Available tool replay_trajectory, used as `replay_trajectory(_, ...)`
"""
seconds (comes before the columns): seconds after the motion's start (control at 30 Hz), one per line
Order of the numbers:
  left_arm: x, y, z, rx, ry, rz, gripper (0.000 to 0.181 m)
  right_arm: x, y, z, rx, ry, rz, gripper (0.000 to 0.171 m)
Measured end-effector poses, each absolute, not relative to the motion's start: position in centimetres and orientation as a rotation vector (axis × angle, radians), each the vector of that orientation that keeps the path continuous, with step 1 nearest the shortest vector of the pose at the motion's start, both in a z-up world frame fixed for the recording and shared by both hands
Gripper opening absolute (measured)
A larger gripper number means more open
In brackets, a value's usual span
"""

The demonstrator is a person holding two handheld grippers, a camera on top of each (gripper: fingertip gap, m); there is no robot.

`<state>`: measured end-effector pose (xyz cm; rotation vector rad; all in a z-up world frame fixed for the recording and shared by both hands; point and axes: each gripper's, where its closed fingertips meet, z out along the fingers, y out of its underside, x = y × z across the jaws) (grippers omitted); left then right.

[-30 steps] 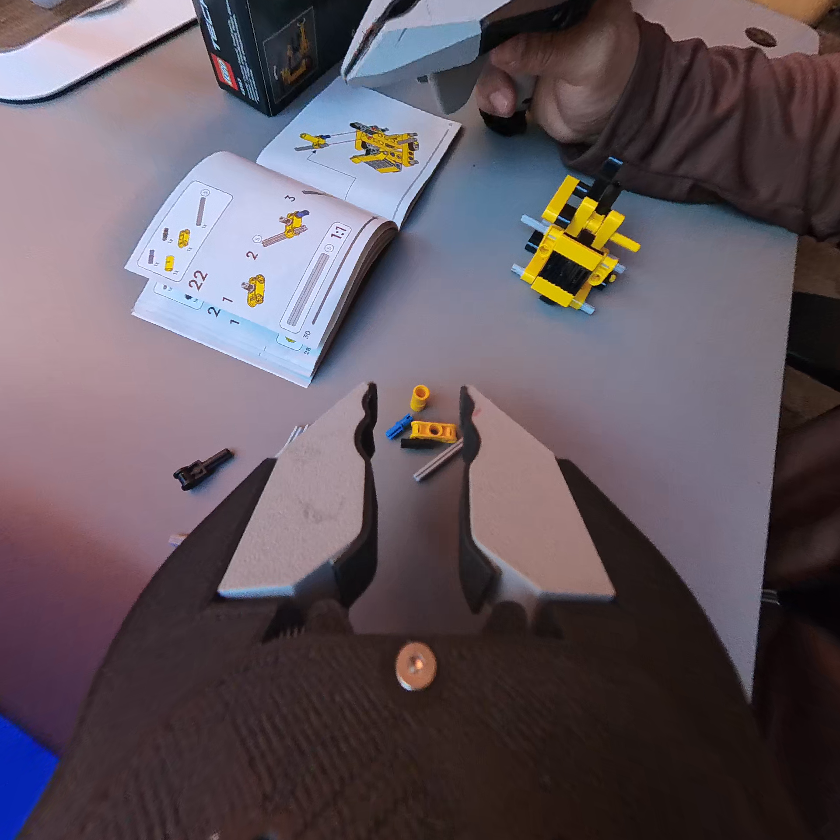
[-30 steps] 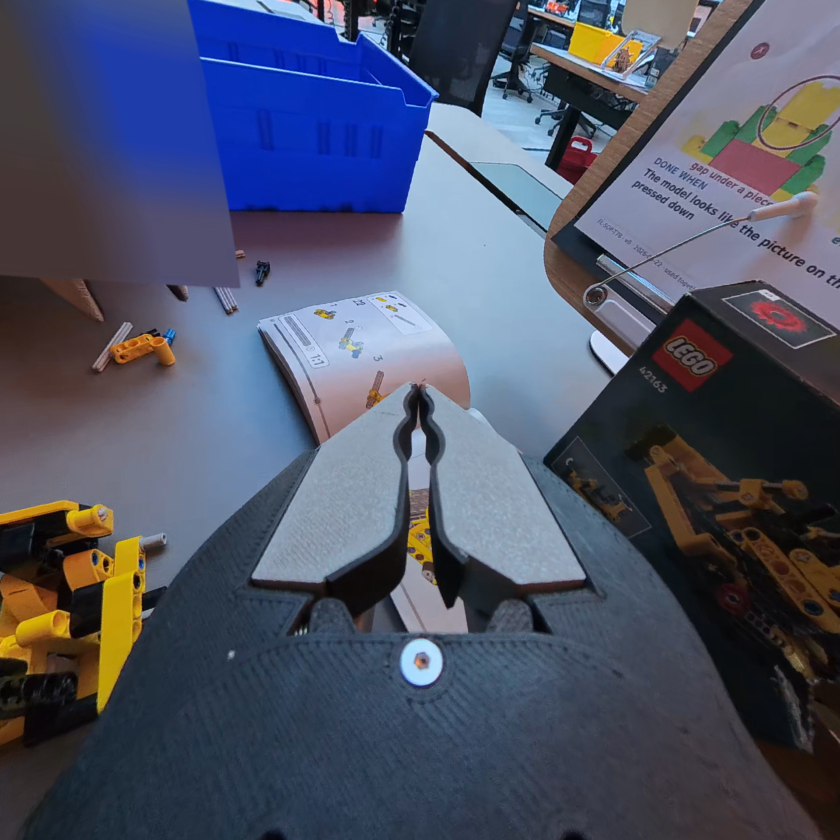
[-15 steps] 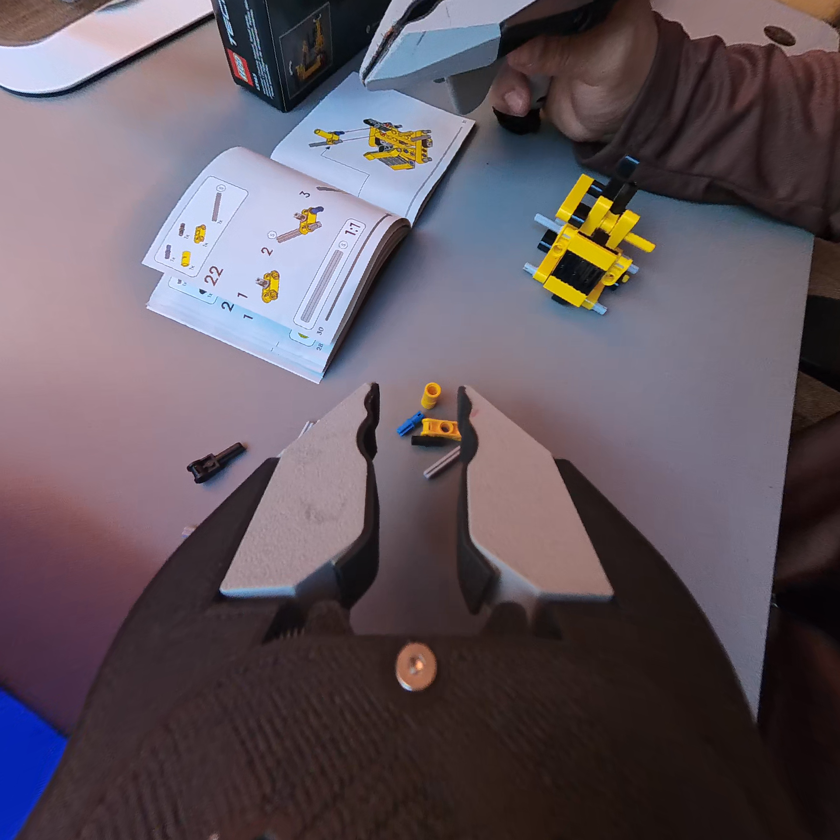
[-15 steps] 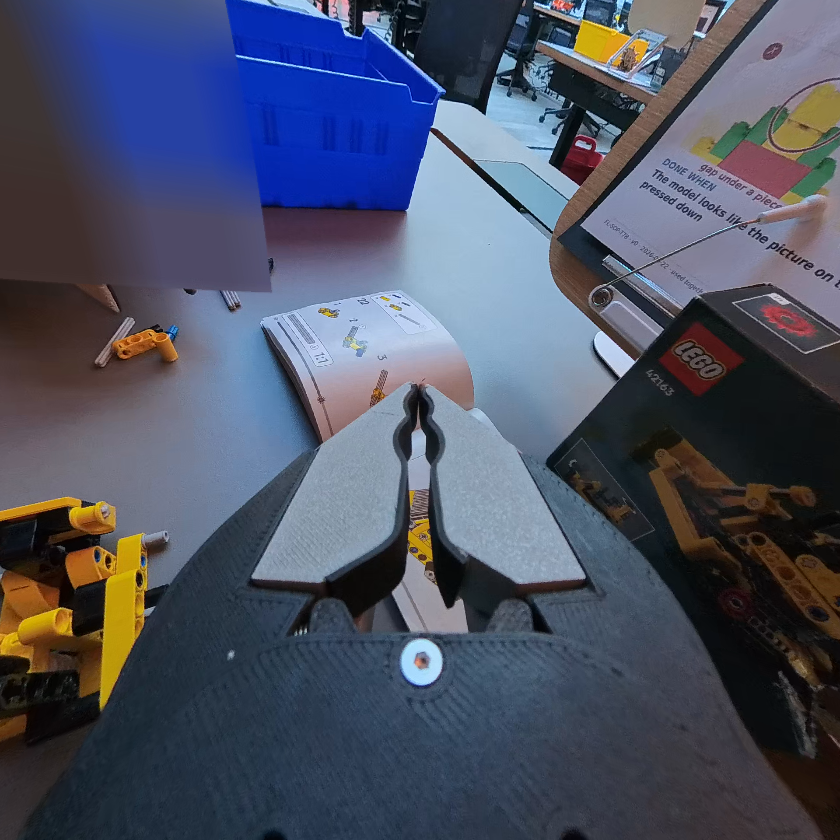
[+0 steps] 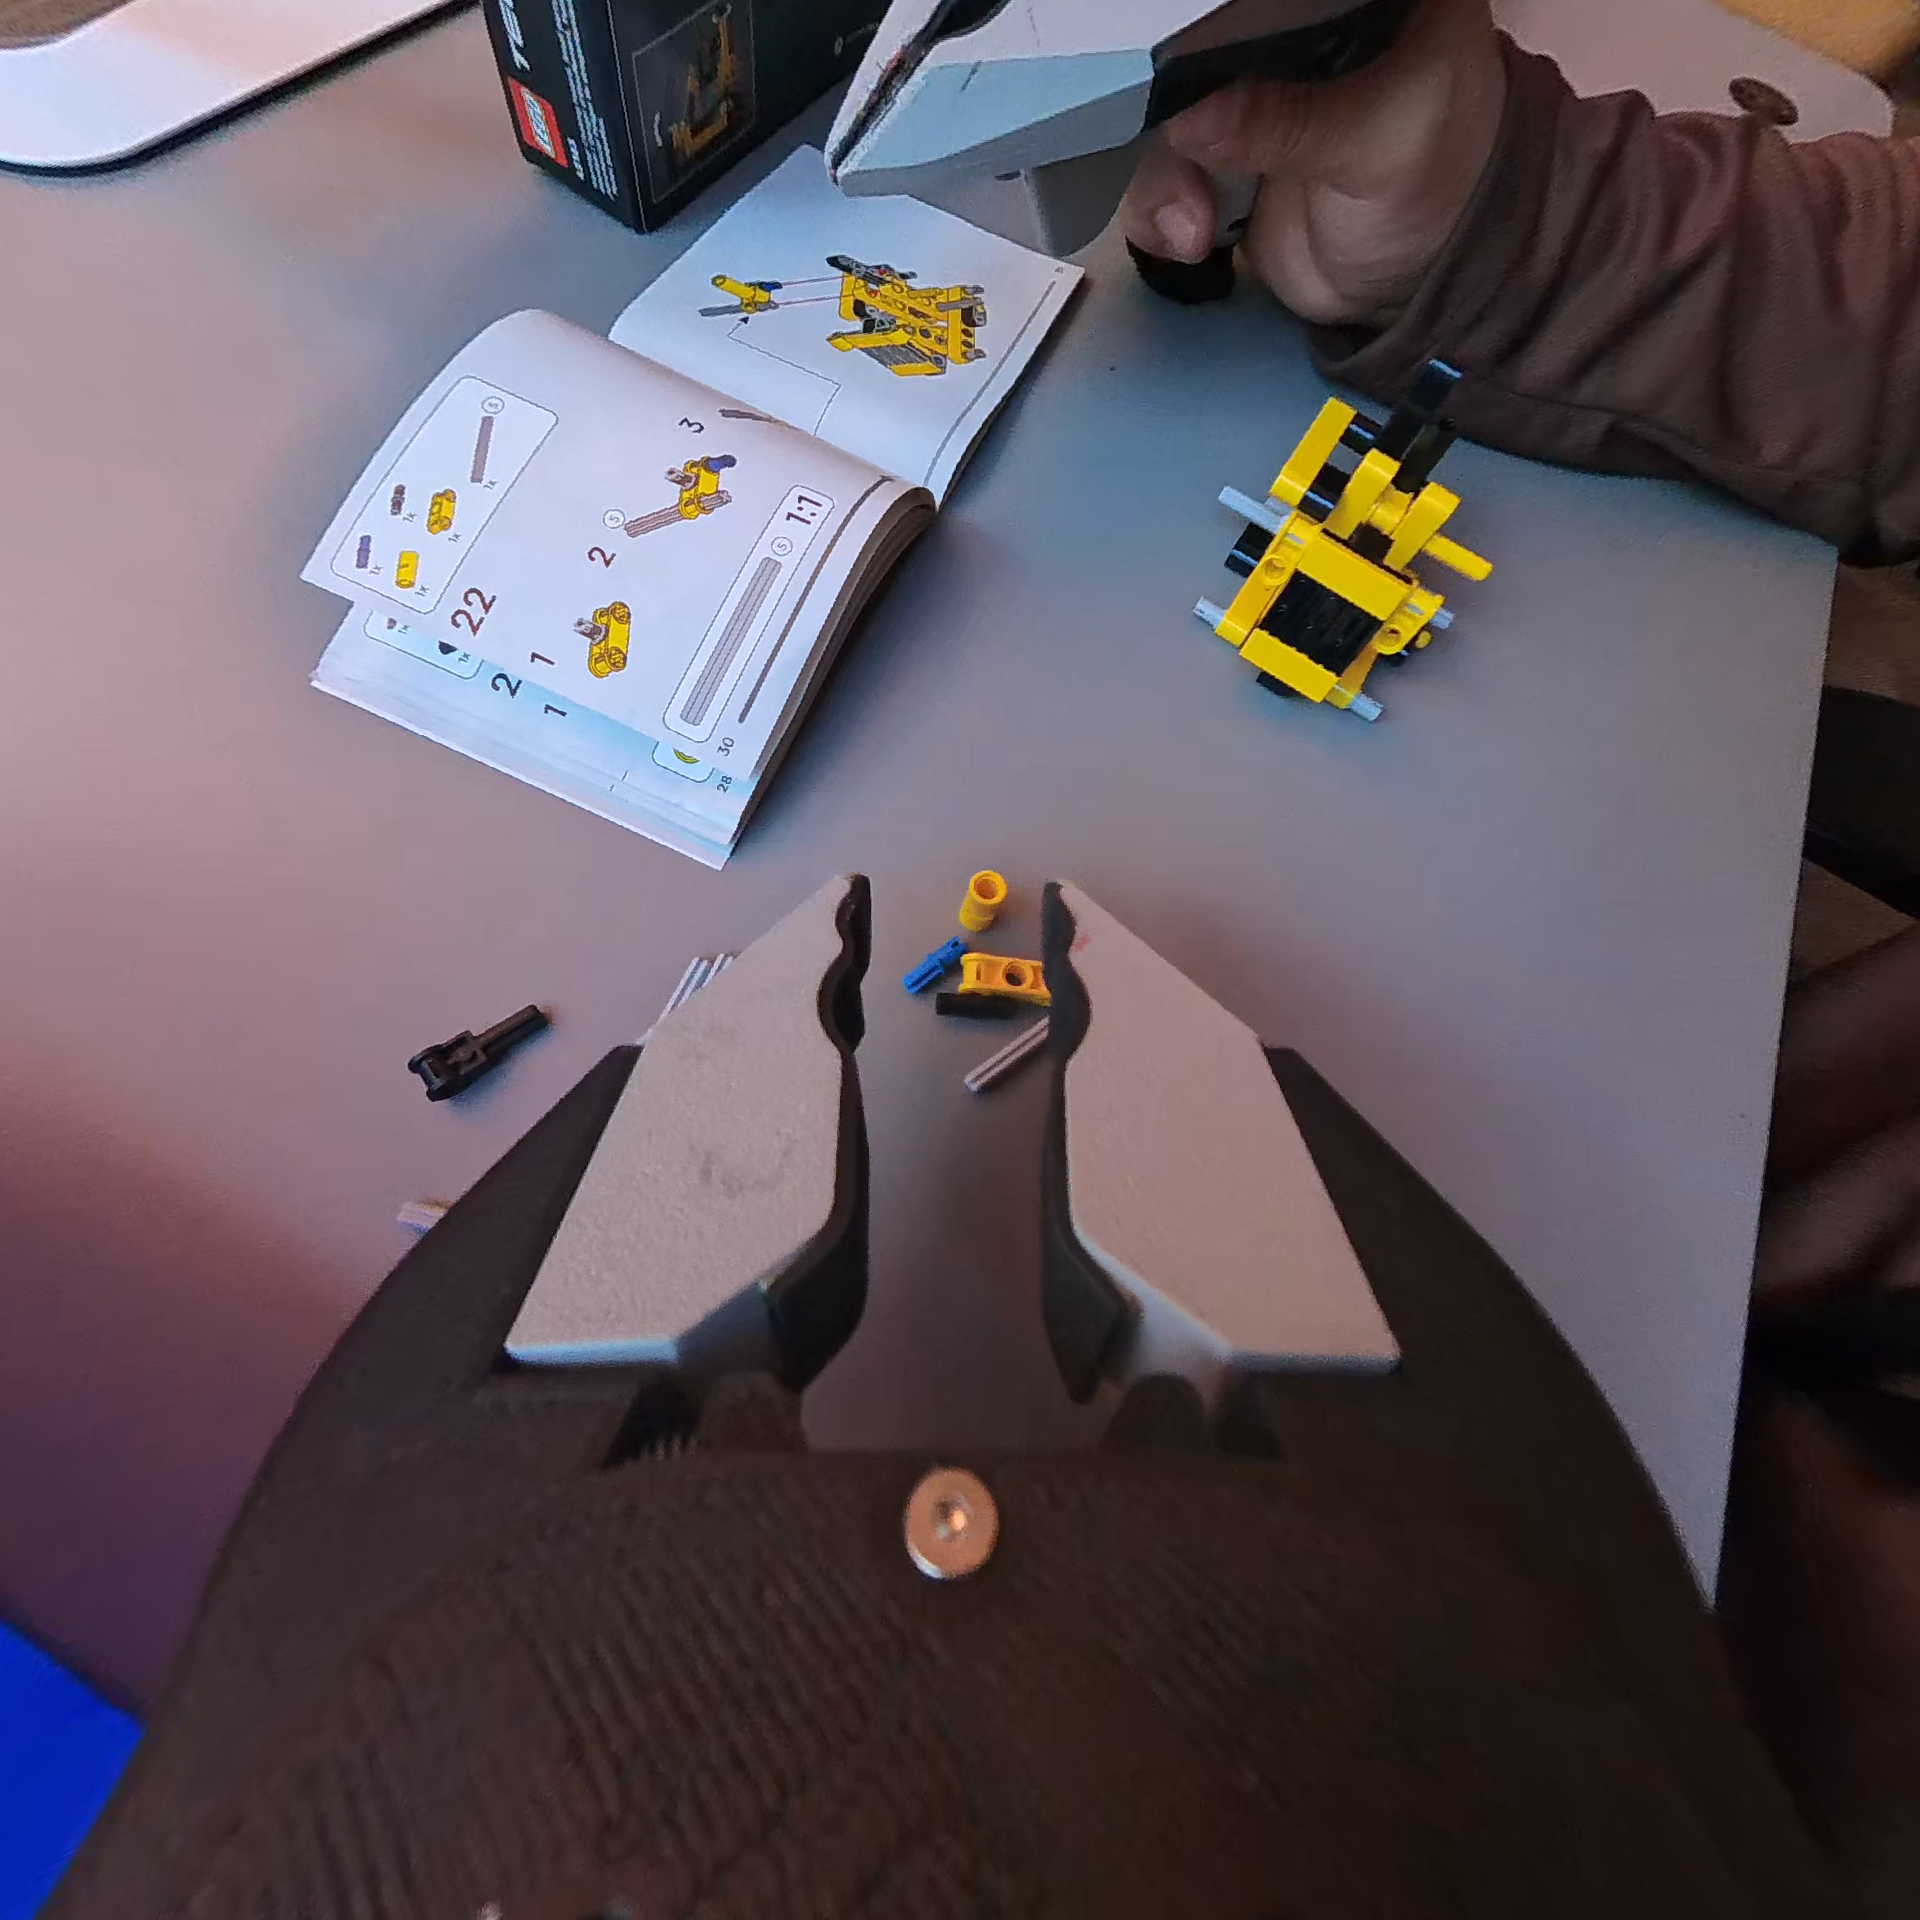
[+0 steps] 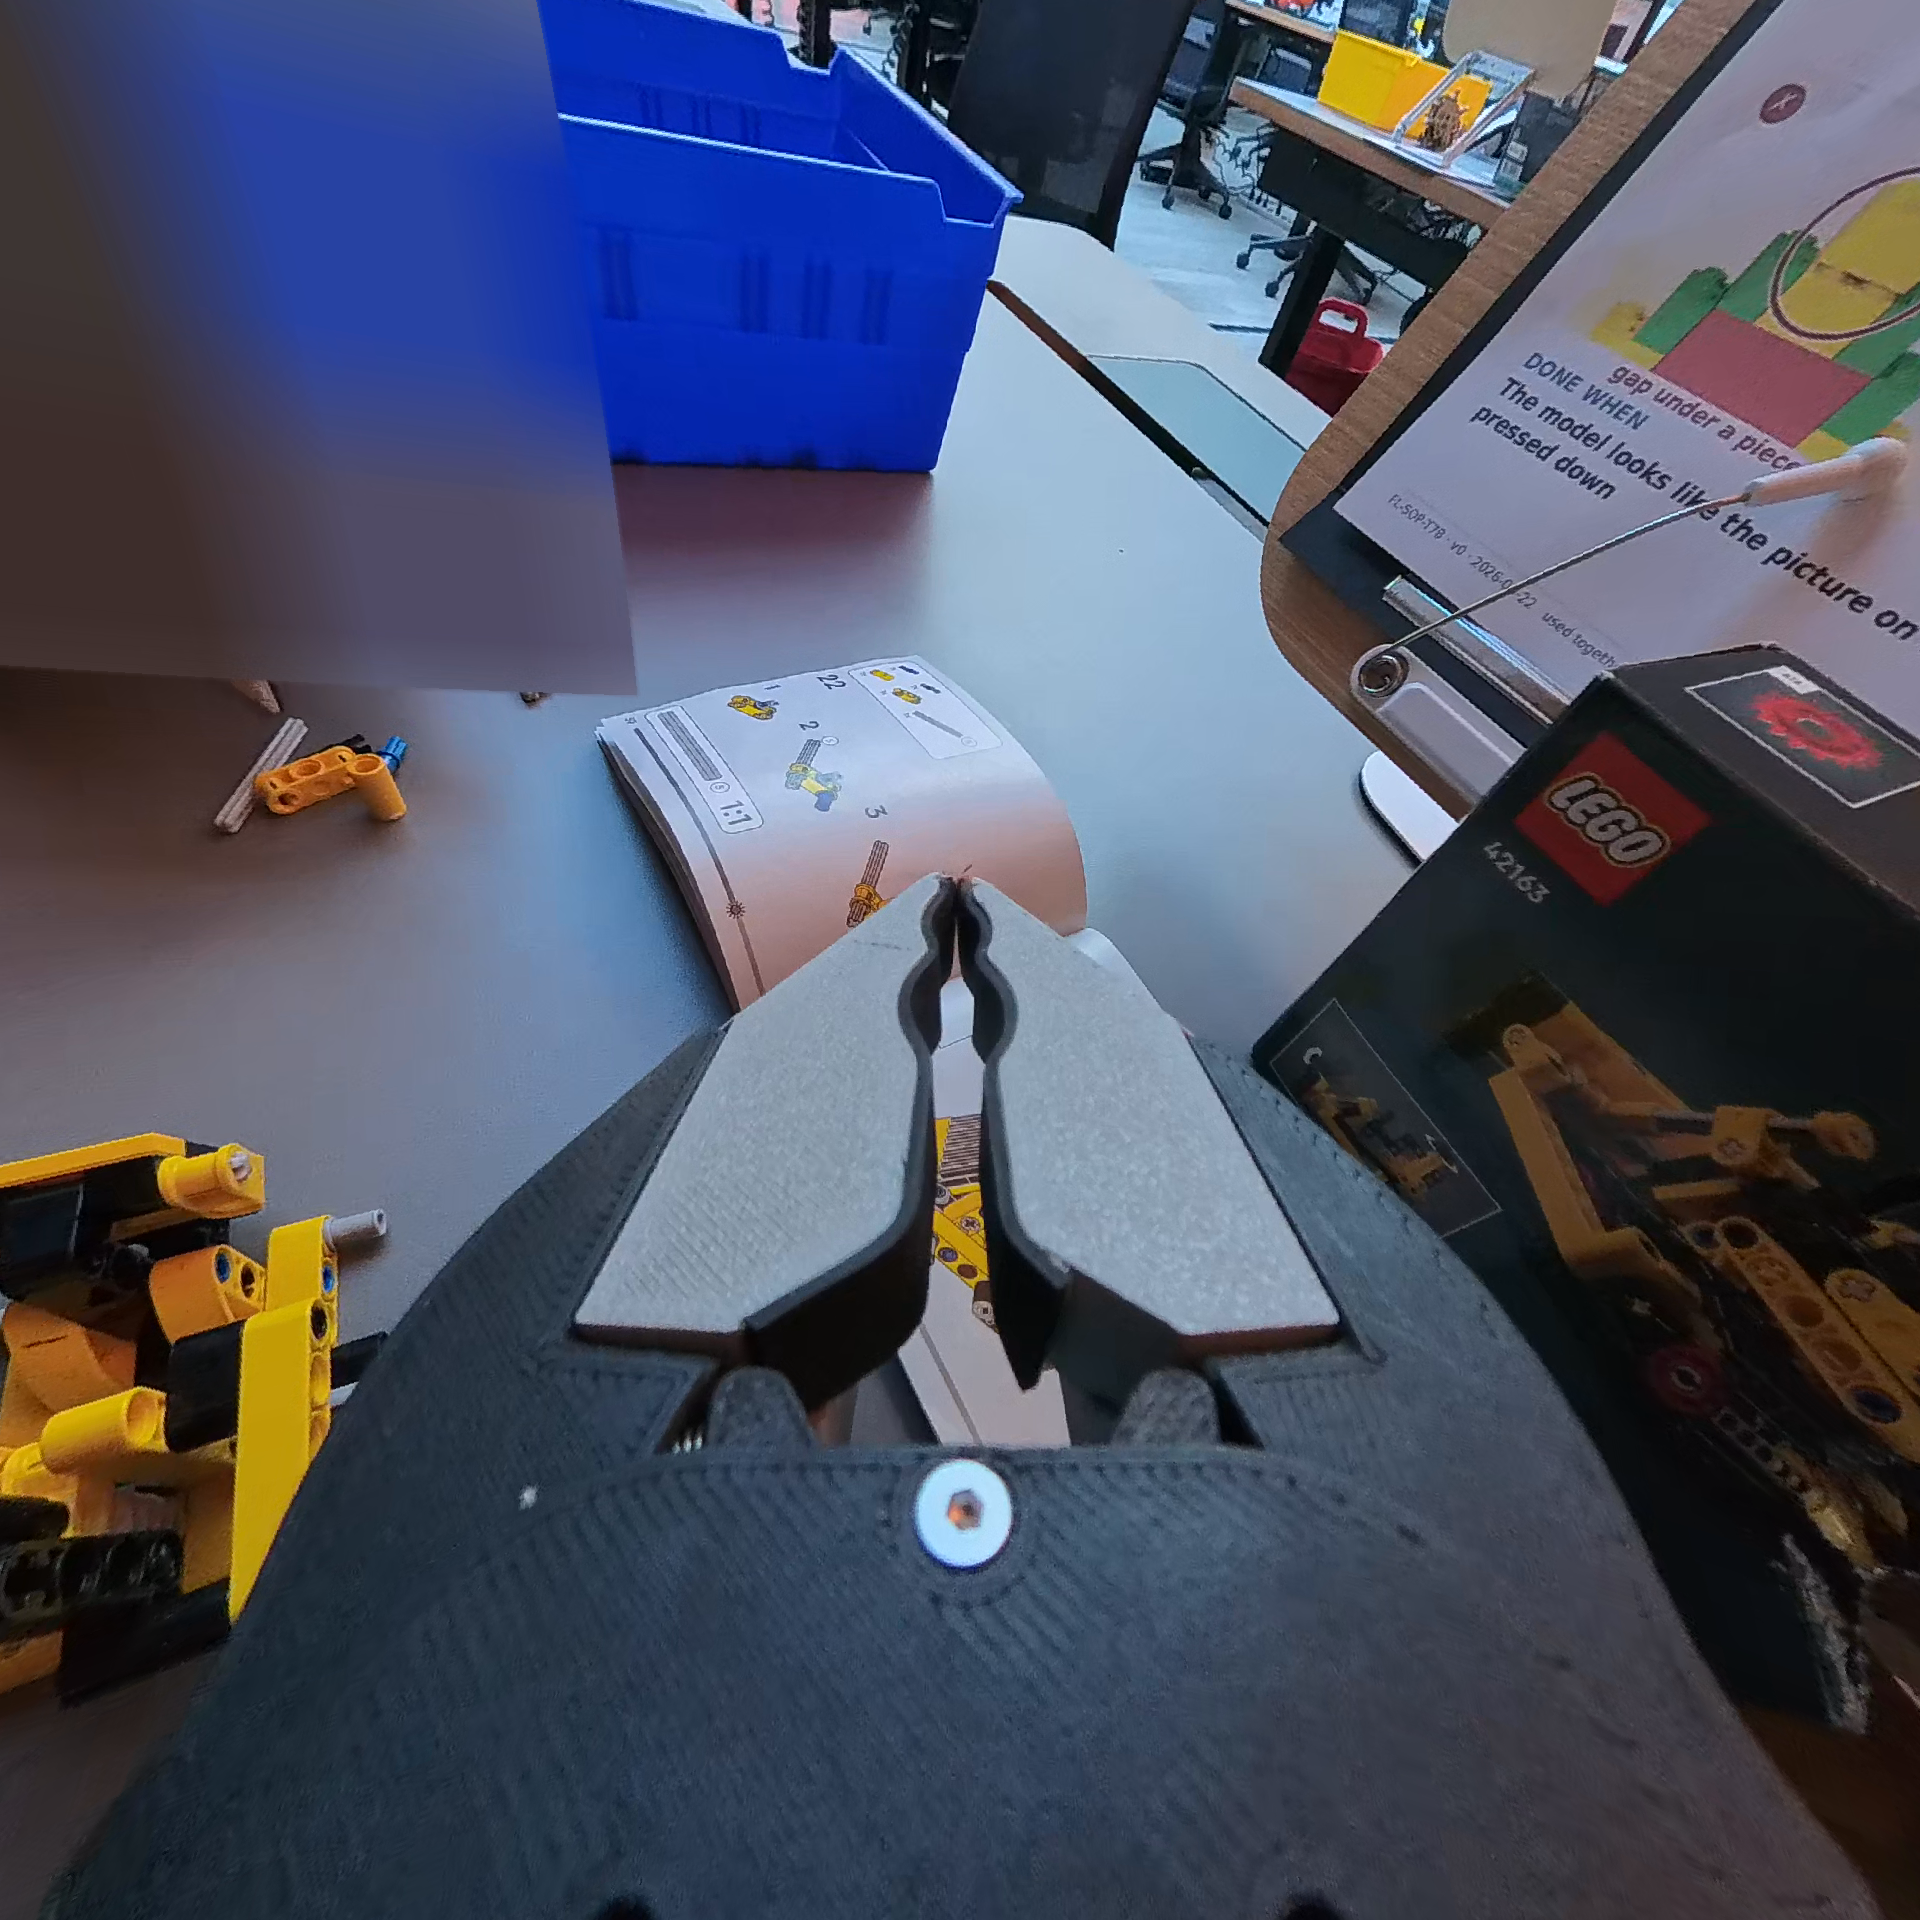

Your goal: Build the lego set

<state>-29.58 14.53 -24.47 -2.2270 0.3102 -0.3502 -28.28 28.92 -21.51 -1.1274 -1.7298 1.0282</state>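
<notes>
My left gripper (image 5: 951, 899) is open and empty above a cluster of loose pieces: a yellow bush (image 5: 981, 899), a blue pin (image 5: 932, 964), a yellow connector (image 5: 1003, 977) on a black piece, and a grey axle (image 5: 1006, 1056). The same cluster shows in the right wrist view (image 6: 322, 774). The partly built yellow and black model (image 5: 1340, 566) stands at the right, and also shows in the right wrist view (image 6: 135, 1382). My right gripper (image 6: 954, 885) is shut and empty above the open instruction booklet (image 6: 831, 800), which also shows in the left wrist view (image 5: 644, 561).
A black set box (image 6: 1662, 1091) stands right of the booklet. A blue bin (image 6: 769, 301) sits at the table's far side, a clipboard stand (image 6: 1558, 436) at the back right. A black connector (image 5: 473, 1051) lies left of my left gripper. The table edge (image 5: 1766, 1039) runs along the right.
My left gripper has drawn back slightly from the loose pieces, so the booklet and model sit lower in view. The right gripper has shifted slightly, still shut over the booklet.
</notes>
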Motion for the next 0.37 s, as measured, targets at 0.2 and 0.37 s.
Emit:
replay_trajectory(0.2, -29.70, 14.49, -24.49, -2.233, 0.305, -0.349, 0.030, -28.31, 28.93, -21.55, -1.129, -1.731, 1.023, 0.000)
replay_trajectory(0.37, -30.04, 14.36, -24.77, -2.256, 0.277, -0.354, 0.029, -28.30, 28.95, -21.60, -1.130, -1.733, 1.019, 0.000)
